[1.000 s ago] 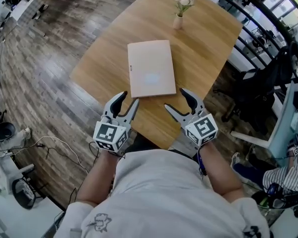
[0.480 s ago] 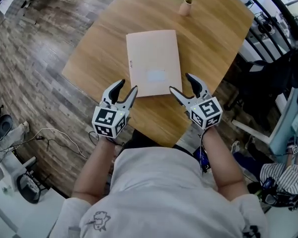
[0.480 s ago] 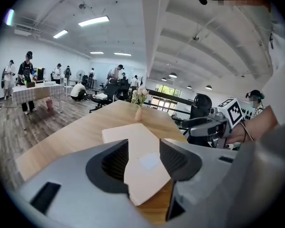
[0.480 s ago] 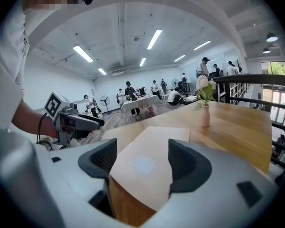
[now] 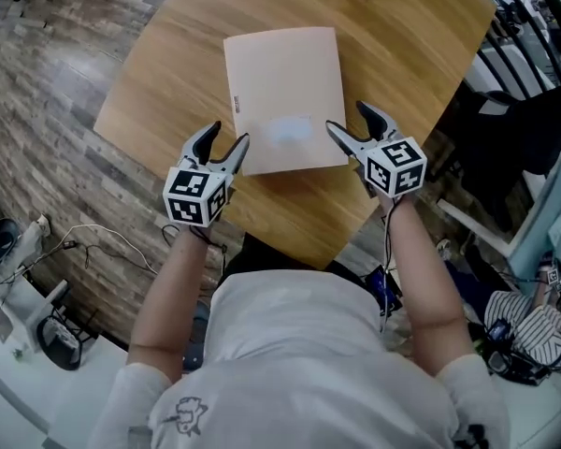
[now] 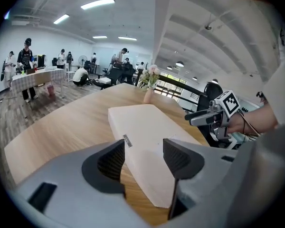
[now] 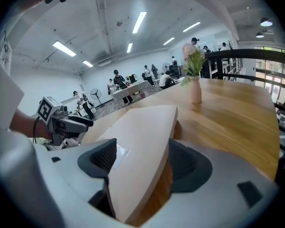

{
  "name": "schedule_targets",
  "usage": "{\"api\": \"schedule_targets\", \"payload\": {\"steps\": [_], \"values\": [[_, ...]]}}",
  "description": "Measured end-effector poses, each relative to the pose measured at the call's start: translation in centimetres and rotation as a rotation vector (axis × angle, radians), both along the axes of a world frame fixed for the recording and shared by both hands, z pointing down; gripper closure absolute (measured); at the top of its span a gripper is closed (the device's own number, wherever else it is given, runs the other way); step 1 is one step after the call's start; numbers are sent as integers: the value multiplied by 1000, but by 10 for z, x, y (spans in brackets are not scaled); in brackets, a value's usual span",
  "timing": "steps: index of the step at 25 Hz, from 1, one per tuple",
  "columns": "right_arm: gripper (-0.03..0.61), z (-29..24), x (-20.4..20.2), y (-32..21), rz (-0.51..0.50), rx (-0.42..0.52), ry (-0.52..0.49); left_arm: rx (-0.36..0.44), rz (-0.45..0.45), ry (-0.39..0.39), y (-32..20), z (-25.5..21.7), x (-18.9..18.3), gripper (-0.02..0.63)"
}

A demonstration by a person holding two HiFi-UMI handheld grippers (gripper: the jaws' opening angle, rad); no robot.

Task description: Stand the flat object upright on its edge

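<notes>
Person: a loose white cotton T-shirt (image 5: 299,363) and bare forearms fill the near ground, one tool in each hand.
Left gripper (image 5: 226,138): smooth grey moulded plastic, curved jaws spread wide, gripping nothing. It sits at the slab's near left corner. Its ribbed black pads (image 6: 109,160) stand either side of that corner without touching it.
Right gripper (image 5: 348,120): the same grey shell, jaws also parted. The slab's near right corner pokes into the gap between the dark grooved pads (image 7: 102,158). I cannot tell whether either pad touches it.
Flat object (image 5: 285,96): a thin, pale pinkish-beige rectangular slab, matt, with rounded corners. It lies flat on the tabletop, its near edge between the two grippers. A small grey tab (image 5: 236,104) sits along its left edge, and a faint glossy patch shows near the front.
Table (image 5: 168,82): warm, light wood with fine straight grain, a satin finish and rounded corners.
Vase (image 7: 195,89): small, slim, pinkish, upright beyond the slab's far edge. It holds pale flowers (image 7: 192,56) with green leaves.
Floor (image 5: 65,129): dark, streaky wood planks, with thin cables (image 5: 93,251) trailing across them at the left.
Room beyond: strip lights (image 7: 138,22) on a white ceiling, a black railing (image 7: 247,53) and people (image 6: 26,56) standing far off.
</notes>
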State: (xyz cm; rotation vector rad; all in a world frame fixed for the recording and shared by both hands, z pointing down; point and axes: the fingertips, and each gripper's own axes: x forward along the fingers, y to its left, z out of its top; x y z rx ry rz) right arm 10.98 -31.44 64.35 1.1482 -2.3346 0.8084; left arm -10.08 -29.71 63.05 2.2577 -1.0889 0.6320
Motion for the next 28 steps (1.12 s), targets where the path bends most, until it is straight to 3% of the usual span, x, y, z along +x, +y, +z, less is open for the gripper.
{"api": "schedule_targets", "payload": {"steps": [5,11,18,28], "values": [[227,33,-4,-15,0,-105,5,-106,-36,34,-10,34,-10,351],[233,57,-10,-29,-17,-198,-6,-171,-68,74,-31,52,-12,342],[236,69,-17,-36,-8,-283,-91,-259,-88,126,-42,72,-8,342],[256,73,-19,-34,-13,-304,-103,-331,-73,185,-43,82,3,341]]}}
